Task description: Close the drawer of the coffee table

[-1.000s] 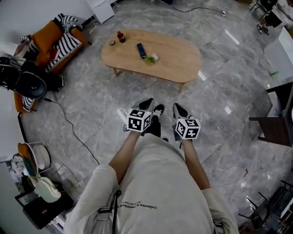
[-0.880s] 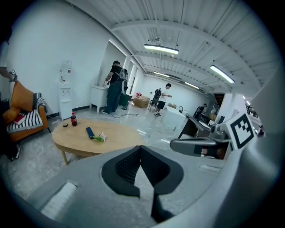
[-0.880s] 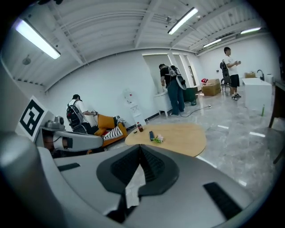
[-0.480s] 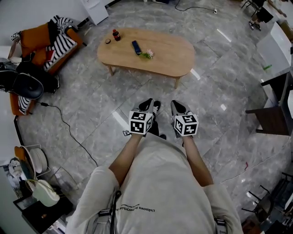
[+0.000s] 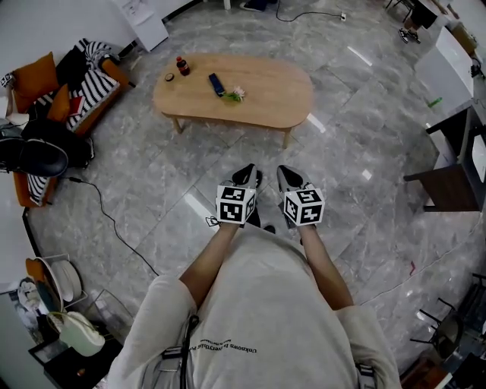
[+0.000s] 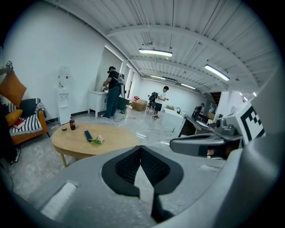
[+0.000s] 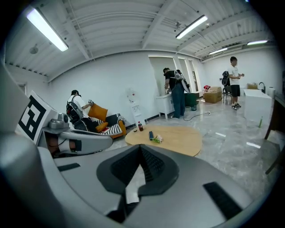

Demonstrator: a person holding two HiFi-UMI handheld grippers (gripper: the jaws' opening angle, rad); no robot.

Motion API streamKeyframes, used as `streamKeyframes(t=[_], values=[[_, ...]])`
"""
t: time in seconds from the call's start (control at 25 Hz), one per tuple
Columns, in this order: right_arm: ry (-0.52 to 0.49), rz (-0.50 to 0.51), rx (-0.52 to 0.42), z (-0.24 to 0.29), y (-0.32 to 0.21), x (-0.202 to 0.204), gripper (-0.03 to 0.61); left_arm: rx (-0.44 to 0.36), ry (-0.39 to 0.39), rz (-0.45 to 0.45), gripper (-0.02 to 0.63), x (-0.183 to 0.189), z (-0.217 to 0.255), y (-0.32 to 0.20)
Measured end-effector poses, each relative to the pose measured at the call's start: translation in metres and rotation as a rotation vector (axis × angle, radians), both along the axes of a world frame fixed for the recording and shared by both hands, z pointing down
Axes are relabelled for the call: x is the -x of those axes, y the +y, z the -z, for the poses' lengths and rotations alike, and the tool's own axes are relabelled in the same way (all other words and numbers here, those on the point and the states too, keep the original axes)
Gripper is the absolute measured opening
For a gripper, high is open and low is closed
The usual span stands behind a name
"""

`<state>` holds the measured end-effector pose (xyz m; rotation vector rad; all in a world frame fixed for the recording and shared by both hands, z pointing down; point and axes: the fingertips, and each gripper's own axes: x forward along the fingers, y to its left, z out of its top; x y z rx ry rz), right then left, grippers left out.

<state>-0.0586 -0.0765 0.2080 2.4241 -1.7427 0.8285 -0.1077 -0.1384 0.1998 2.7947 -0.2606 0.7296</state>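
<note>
The oval wooden coffee table [image 5: 266,102] stands on the grey marble floor a few steps ahead of me; no drawer shows on it from here. It also appears in the left gripper view, coffee table [image 6: 116,139], and in the right gripper view, coffee table [image 7: 178,139]. On it lie a cola bottle [image 5: 182,65], a dark remote [image 5: 216,83] and a small flower [image 5: 234,94]. My left gripper [image 5: 247,176] and right gripper [image 5: 287,176] are held side by side at waist height, well short of the table. Both are shut with nothing between the jaws: left gripper [image 6: 140,147], right gripper [image 7: 140,147].
An orange sofa [image 5: 72,91] with striped cushions stands at the left, with a black cable [image 5: 114,220] trailing over the floor. A dark desk [image 5: 456,178] is at the right. A white cabinet [image 5: 140,19] stands behind the table. Several people [image 7: 176,91] are at the far end of the room.
The head view has swung, so the table now sits further left and more of the room's right side shows. Both grippers stay shut, side by side.
</note>
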Motion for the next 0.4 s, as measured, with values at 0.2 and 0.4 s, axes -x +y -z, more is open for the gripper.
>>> streamKeyframes(t=[0.2, 0.4], values=[[0.011, -0.013, 0.011, -0.001, 0.012, 0.001, 0.015, -0.040, -0.016, -0.002, 0.009, -0.005, -0.002, 0.007], [-0.010, -0.049, 0.004, -0.008, 0.039, -0.016, 0.015, -0.029, -0.009, -0.033, 0.009, -0.019, -0.007, 0.026]])
